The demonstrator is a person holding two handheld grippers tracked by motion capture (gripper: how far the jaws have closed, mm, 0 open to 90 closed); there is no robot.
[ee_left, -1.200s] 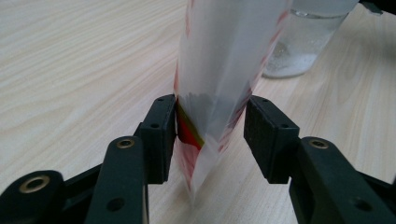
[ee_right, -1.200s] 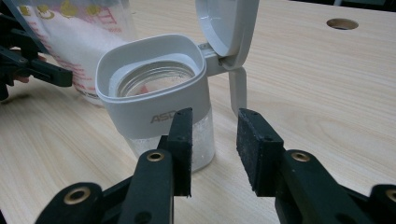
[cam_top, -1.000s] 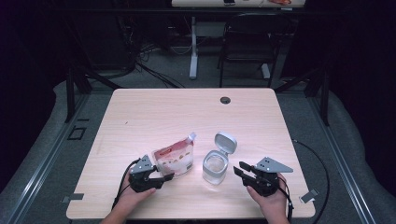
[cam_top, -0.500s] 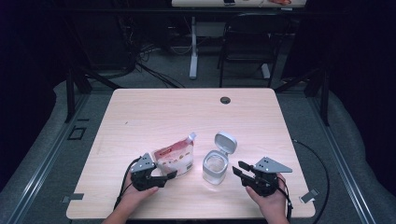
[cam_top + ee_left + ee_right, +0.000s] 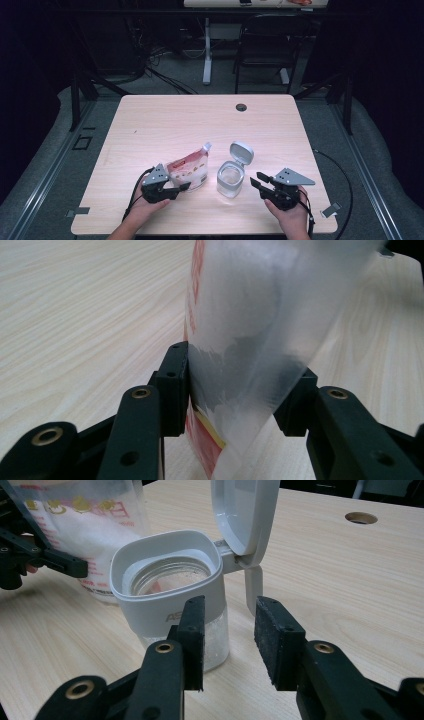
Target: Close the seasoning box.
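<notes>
Left gripper [image 5: 170, 189] jaws, just closing, now pinch the pouch [image 5: 189, 170] low on its body, upright on the counter [image 5: 165, 120]. Right gripper [image 5: 261, 183] jaws gape empty just beside the open-lidded jar [image 5: 231, 178]; w/ the pouch gripped, a pour looks next

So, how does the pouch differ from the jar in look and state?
The pouch is soft, with red print, and leans tilted; the jar is rigid, clear, and stands upright. The pouch sits between the jaws of the left hand-held gripper, which have just been closing; the jar stands free, ahead of the open right hand-held gripper. The jar's lid is flipped open. Both hold something white and rest on the table.
</notes>
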